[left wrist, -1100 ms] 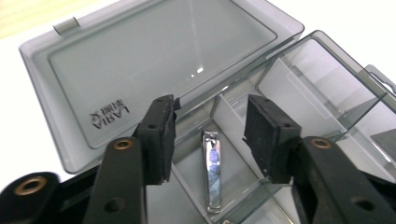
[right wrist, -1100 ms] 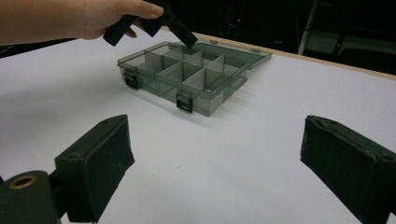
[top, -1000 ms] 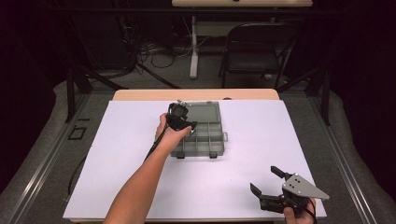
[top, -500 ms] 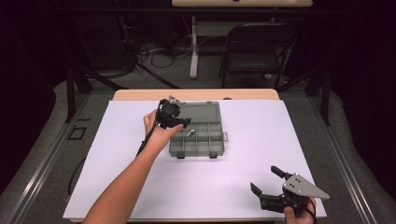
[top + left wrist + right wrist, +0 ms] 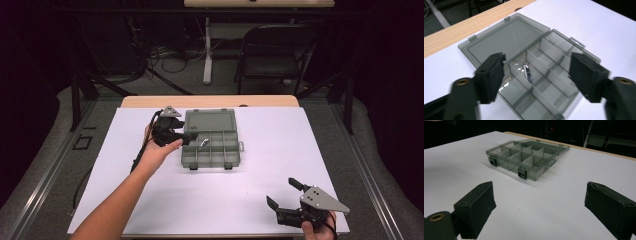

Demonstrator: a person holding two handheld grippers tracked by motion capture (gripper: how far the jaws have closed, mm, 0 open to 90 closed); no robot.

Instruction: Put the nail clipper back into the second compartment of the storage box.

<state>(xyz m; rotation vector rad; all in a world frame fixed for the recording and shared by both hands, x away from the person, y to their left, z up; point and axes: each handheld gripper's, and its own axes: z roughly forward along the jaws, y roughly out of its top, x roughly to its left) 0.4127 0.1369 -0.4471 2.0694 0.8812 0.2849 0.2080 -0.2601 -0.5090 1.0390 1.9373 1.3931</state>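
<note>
The left gripper (image 5: 186, 138) hovers at the box's (image 5: 215, 159) left edge, mid-frame; its jaws have just been opening and stand wide, gripping nothing. One small metal piece (image 5: 527, 73) lies in a middle compartment, long axis pointing toward the flat-lying lid (image 5: 504, 40). The right gripper (image 5: 284, 196), lower right, gapes empty.

The open organiser box (image 5: 210, 145) is sitting mid-bench (image 5: 240, 200), its lid (image 5: 209, 120) lying flat behind it and its upright dividers (image 5: 541, 72) splitting the tray into narrow cells. All around it the white bench is lying bare, so I am finding free passage in front of and beside the box.
</note>
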